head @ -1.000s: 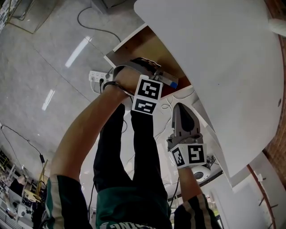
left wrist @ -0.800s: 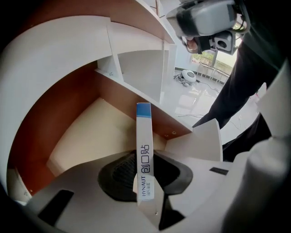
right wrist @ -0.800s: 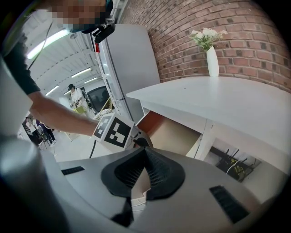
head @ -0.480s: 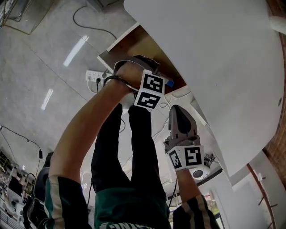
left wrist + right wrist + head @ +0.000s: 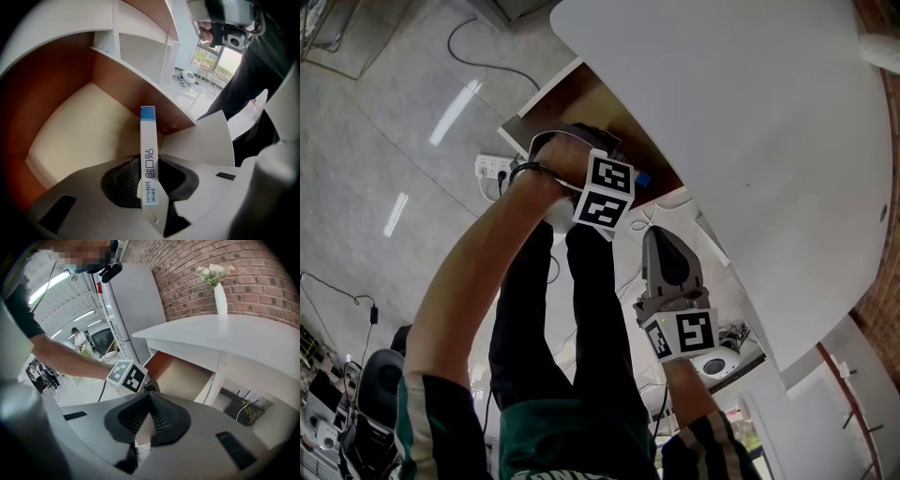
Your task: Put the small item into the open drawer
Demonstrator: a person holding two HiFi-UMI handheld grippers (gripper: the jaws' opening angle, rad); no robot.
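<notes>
My left claw [image 5: 149,165], clamped on the small box [image 5: 148,136], holds it over the open drawer [image 5: 77,129] floor, release not yet done; my right claw [image 5: 149,398] waits closed and empty outside the drawer.

Open drawer [image 5: 79,126] with pale floor reachable from above, brown walls [image 5: 126,89] hemming the sides, white tabletop [image 5: 750,141] overhanging its back.

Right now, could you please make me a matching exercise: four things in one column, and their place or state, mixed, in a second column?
1 small box
2 drawer
3 vase
4 right gripper

a on the white tabletop
b shut, holding nothing
c pulled open
d clamped in the left gripper

Pairs: 1-d, 2-c, 3-a, 4-b
</notes>
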